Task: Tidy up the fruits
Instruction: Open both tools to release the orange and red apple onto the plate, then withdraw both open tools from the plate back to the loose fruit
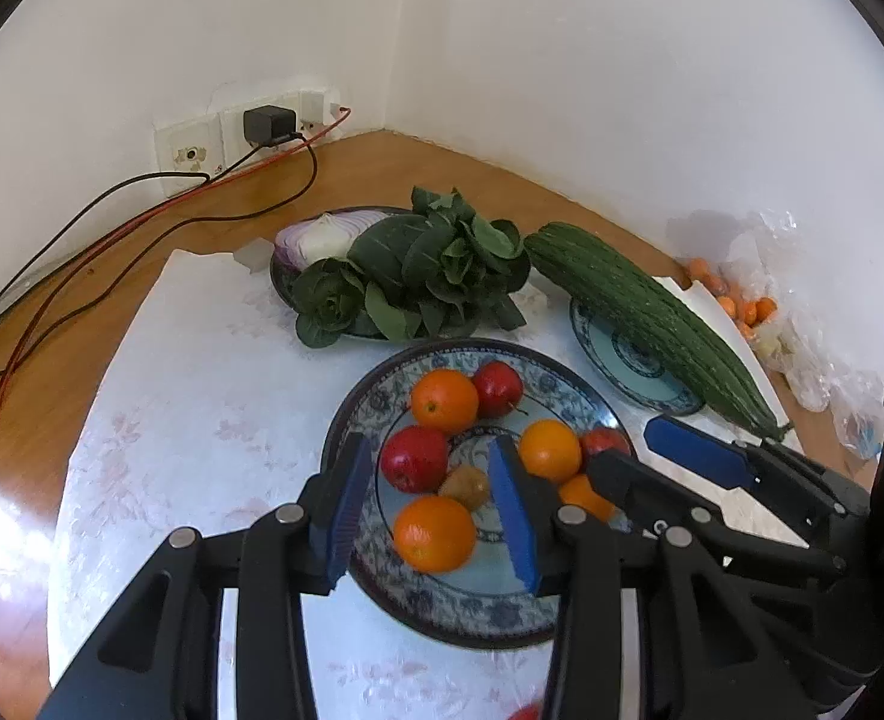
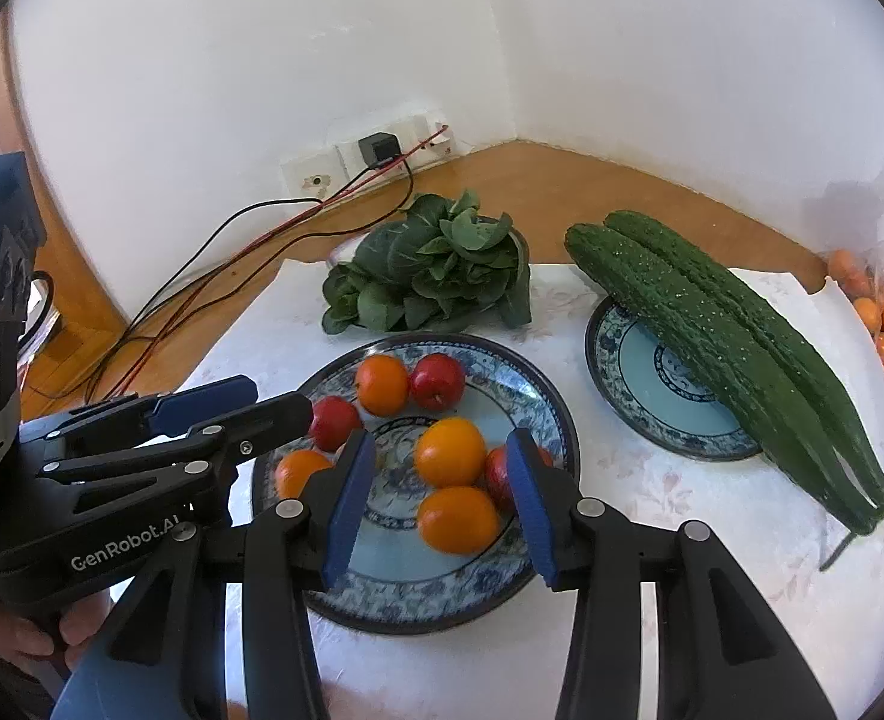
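A blue patterned plate [image 1: 382, 588] [image 2: 472, 594] on the white cloth holds several oranges [image 1: 435, 533] [image 2: 457, 519], red apples [image 1: 415, 458] [image 2: 438, 381] and a small brown kiwi [image 1: 466, 486]. My left gripper [image 1: 433, 516] is open above the plate's near side, its jaws on either side of the near orange and the kiwi, holding nothing. My right gripper [image 2: 439, 501] is open above the plate, its jaws either side of two oranges, holding nothing. Each gripper shows in the other's view, the right [image 1: 670, 468] and the left [image 2: 232, 408].
A plate of leafy greens [image 1: 418, 276] [image 2: 436, 270] with a cut purple onion [image 1: 328, 234] stands behind. Two long cucumbers [image 1: 652, 318] [image 2: 736, 354] lie across a small blue plate [image 2: 652, 420]. A bag of small oranges [image 1: 742, 306] sits far right. Cables [image 1: 142, 222] run from wall sockets.
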